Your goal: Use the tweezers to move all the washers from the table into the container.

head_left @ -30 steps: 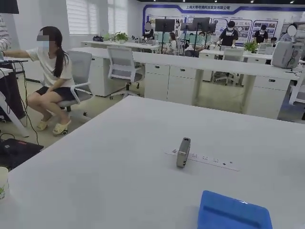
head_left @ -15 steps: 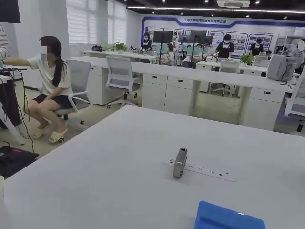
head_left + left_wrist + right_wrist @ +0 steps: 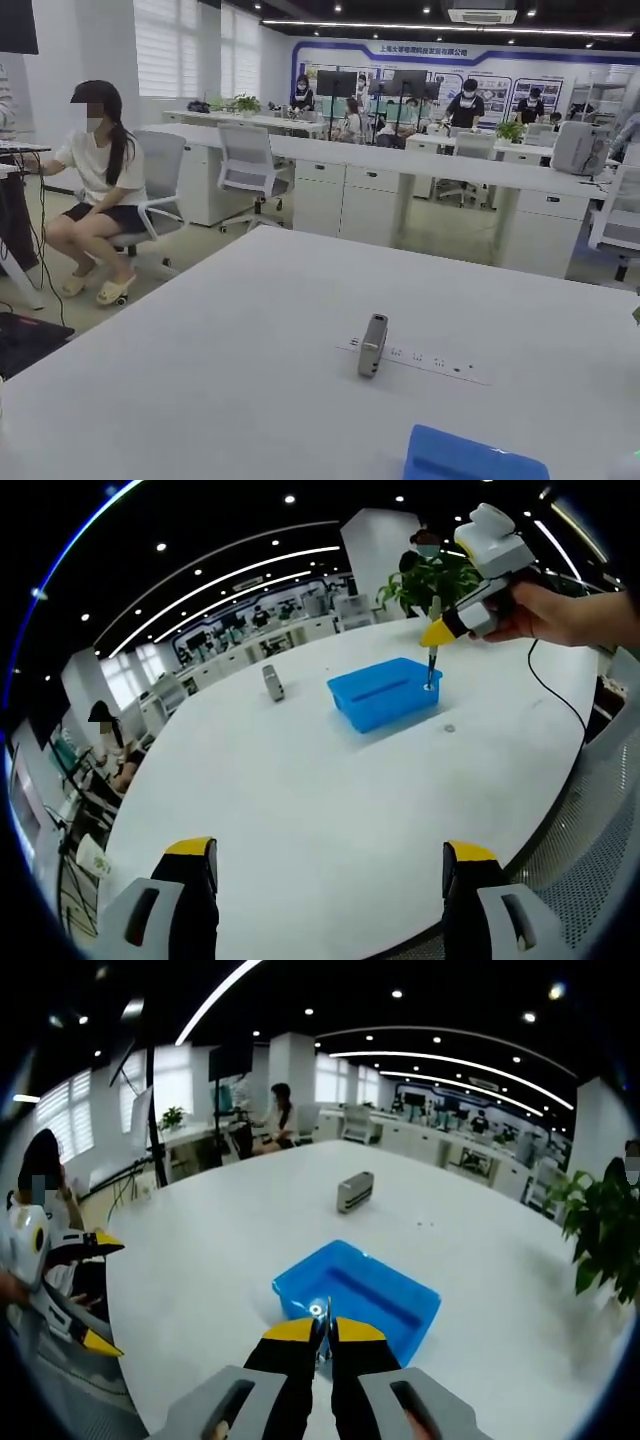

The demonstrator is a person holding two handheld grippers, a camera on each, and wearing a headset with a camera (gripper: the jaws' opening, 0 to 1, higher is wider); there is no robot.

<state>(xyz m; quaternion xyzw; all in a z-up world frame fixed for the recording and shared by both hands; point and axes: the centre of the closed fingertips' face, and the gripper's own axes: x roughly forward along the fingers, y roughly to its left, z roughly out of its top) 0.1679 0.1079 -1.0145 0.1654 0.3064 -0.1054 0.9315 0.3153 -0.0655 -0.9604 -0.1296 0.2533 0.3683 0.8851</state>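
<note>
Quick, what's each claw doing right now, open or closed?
Left claw: open, holding nothing.
Right claw: closed on the tweezers, above the blue container.

The right claw (image 3: 322, 1330), closed on the tweezers (image 3: 321, 1320), holds a washer (image 3: 317, 1308) over the blue container's (image 3: 390, 1305) near edge.

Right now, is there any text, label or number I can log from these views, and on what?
Wall banner: one line of Chinese characters, too small to read.
Wall posters: blurred, unreadable.
Blue container and power strip: no readable text.
</note>
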